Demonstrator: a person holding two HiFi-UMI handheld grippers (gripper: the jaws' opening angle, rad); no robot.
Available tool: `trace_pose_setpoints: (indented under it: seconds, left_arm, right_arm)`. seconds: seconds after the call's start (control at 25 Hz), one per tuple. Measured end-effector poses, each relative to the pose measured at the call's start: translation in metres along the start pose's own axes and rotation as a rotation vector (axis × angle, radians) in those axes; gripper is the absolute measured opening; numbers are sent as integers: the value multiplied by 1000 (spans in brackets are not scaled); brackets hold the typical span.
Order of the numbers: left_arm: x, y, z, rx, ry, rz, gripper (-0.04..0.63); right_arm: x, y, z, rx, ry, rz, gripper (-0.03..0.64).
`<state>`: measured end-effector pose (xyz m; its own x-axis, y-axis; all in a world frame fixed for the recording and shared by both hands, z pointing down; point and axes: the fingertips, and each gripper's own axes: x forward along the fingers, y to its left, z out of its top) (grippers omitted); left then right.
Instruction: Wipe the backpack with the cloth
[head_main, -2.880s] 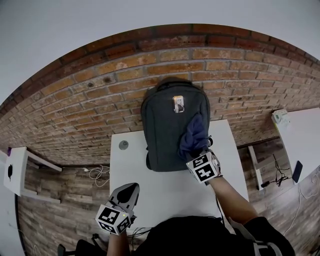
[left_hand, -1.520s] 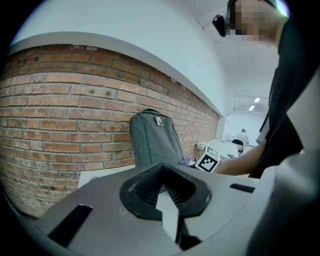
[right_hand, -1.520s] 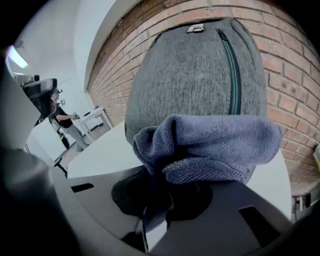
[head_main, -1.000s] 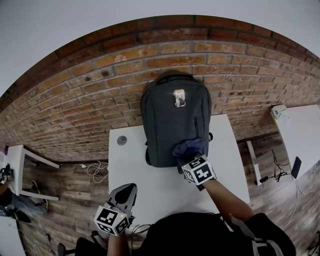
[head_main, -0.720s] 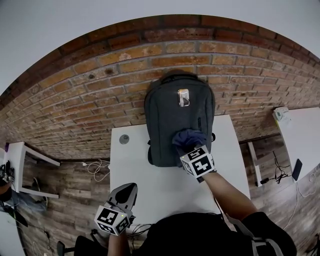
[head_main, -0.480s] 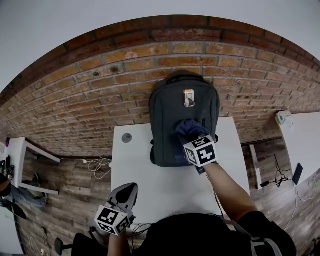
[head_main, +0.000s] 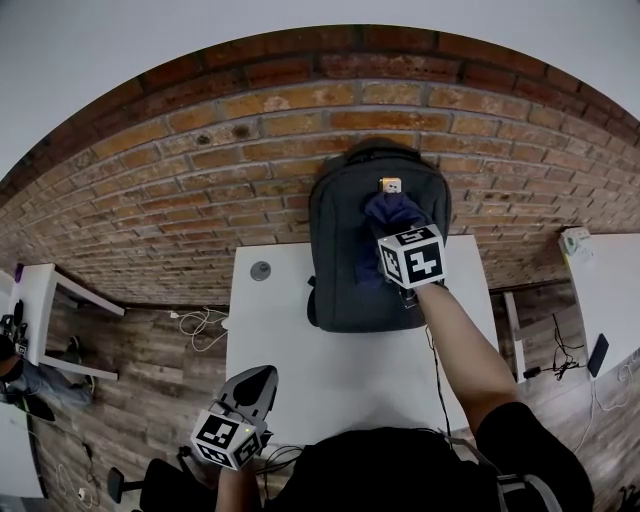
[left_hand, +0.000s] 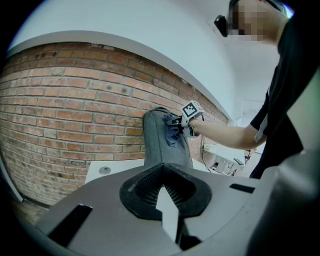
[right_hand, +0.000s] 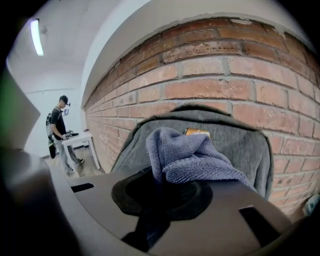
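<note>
Nearest me, my left gripper (head_main: 255, 385) hangs over the front of the white table (head_main: 300, 340), its jaws together on nothing. Farther out, my right gripper (head_main: 398, 234) is clamped on the blue-grey cloth (head_main: 392, 212), which is pressed to the upper front of the dark backpack (head_main: 345, 270), just under its small orange tag (head_main: 390, 185). The backpack stands upright against the brick wall (head_main: 200, 180).

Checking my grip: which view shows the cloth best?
The right gripper view: the cloth sits close up, bunched against the backpack. The head view shows a small part; the left gripper view, a distant speck.
</note>
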<state>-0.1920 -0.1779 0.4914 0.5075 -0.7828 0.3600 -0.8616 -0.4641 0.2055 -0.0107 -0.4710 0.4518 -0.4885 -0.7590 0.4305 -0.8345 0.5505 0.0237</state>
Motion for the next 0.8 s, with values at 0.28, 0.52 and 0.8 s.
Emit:
trace_pose_setpoints:
  seconds: [0.28, 0.52, 0.8]
  left_arm:
    - [2, 5, 0, -6, -6, 6, -6]
    - [1, 10, -2, -19, -8, 17, -6]
    - [8, 11, -6, -34, 0, 6, -6]
  right_arm:
    - [16, -15, 55, -53, -60, -40, 64]
    - [23, -19, 74, -45, -68, -46, 64]
    - [29, -4, 75, -104, -71, -23, 64]
